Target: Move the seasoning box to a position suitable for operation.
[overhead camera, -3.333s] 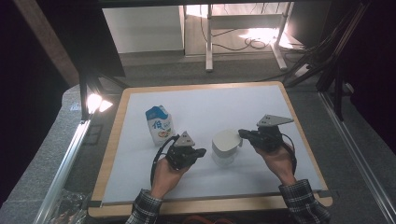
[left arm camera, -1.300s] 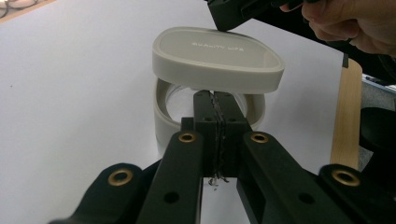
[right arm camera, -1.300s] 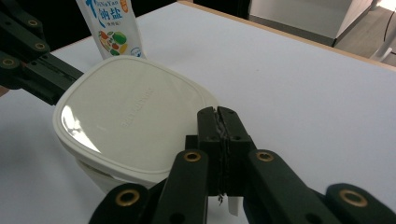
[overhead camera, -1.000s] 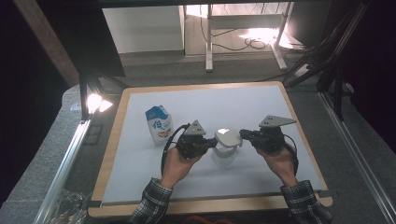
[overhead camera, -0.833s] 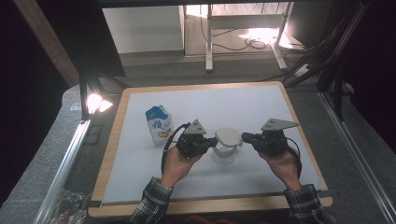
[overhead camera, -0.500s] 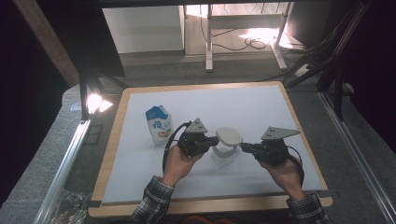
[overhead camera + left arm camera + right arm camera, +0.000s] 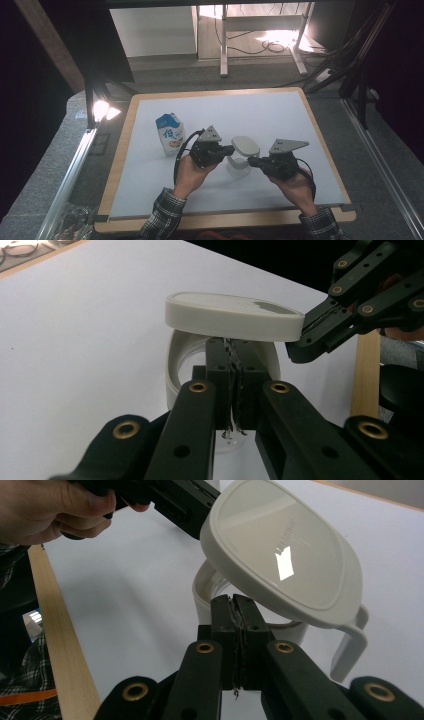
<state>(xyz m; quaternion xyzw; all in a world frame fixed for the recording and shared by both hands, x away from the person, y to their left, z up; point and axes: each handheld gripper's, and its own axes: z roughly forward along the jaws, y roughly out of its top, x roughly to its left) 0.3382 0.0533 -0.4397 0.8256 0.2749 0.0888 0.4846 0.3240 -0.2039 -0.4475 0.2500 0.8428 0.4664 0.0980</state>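
White lid (image 7: 245,145) raised off container (image 7: 238,166); both jaws closed.

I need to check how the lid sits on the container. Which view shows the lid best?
The right gripper view: the white lid faces the camera, tilted up off the container, its whole top visible. The left gripper view shows it edge-on; the high view shows it small, between the two grippers.

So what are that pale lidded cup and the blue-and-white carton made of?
The off-white oval lid looks like smooth plastic: it shows a sharp glint. The clear cup under it seems plastic too. The blue-and-white gable-top carton looks like printed coated paperboard.
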